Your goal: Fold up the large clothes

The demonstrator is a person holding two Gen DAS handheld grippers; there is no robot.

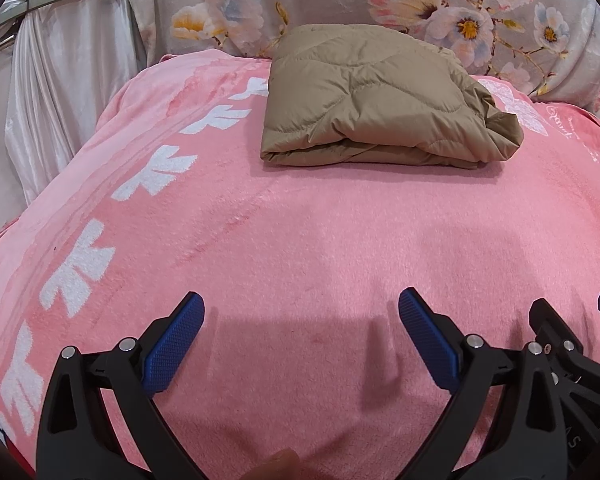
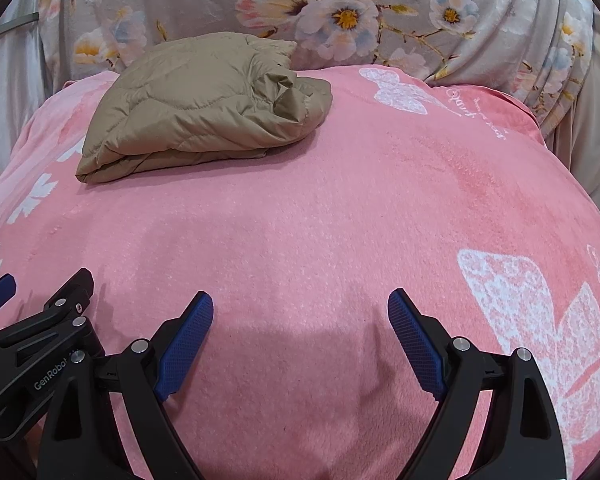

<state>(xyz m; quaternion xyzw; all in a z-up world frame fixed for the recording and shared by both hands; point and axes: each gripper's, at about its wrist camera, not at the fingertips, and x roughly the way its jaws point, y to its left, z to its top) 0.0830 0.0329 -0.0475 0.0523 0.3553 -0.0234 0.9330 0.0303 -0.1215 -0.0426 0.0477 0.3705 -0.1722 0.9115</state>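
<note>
Nearest, the left gripper (image 1: 302, 306) and right gripper (image 2: 301, 308) are being held wide open and empty above the pink blanket (image 1: 300, 240), well apart from the folded tan quilted jacket (image 1: 380, 100) lying at its far end. Being puffy and slippery, the bundle is probably at risk of springing open if nudged. Its underside and inner layers are being hidden, so the fold's neatness cannot be judged.

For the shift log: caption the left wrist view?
Folded tan quilted jacket lies on pink fleece blanket; open left tool hovers empty.
</note>
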